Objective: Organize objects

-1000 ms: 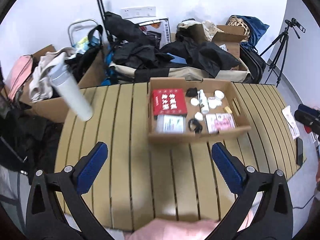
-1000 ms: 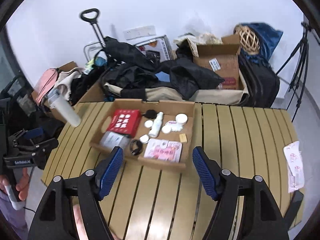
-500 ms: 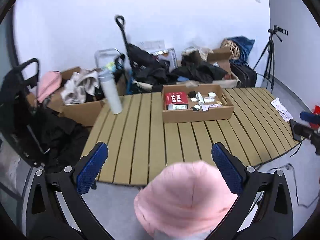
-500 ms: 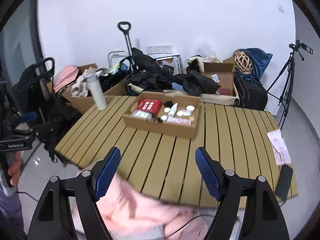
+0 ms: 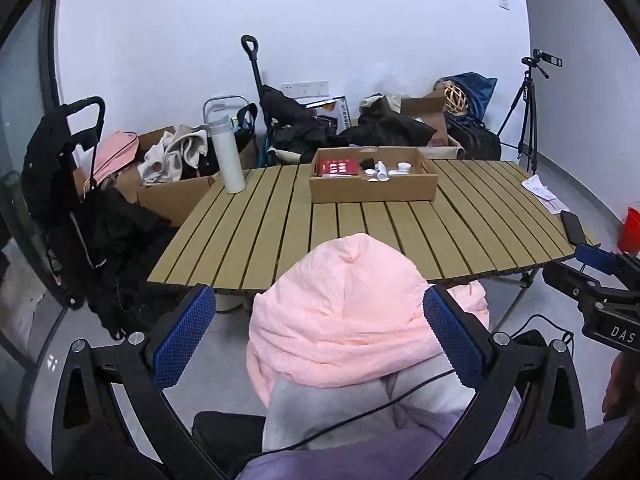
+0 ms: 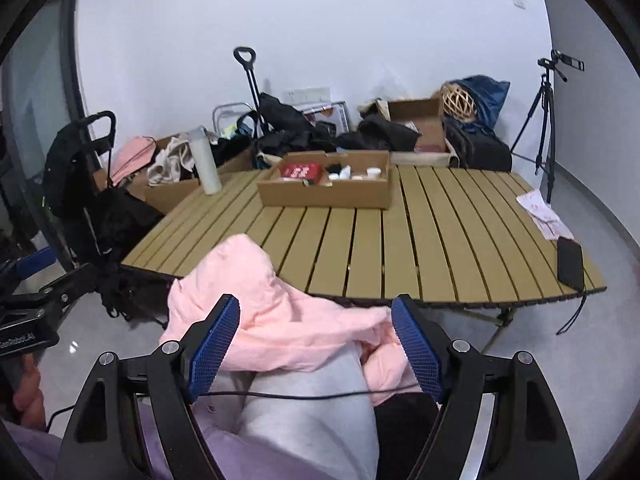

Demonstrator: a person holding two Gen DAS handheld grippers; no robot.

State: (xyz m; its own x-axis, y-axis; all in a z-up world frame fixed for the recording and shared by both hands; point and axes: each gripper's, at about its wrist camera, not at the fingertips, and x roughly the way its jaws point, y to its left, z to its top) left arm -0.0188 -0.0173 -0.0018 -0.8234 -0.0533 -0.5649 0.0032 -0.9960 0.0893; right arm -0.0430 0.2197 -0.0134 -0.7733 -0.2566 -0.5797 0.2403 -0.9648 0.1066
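Beyond the slatted table [image 6: 440, 240] with its box [image 6: 324, 196], the pink garment [image 5: 344, 320] is lying on the person's lap, directly ahead between both wide-open grippers, left [image 5: 320, 336] and right [image 6: 316, 344], seemingly nearer the left, neither pinching it.

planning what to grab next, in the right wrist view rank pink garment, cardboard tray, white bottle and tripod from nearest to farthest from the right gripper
1. pink garment: on the person's lap, just beyond the right gripper.
2. cardboard tray: on the table, ahead.
3. white bottle: table's far-left corner.
4. tripod: far right, on the floor near the wall.
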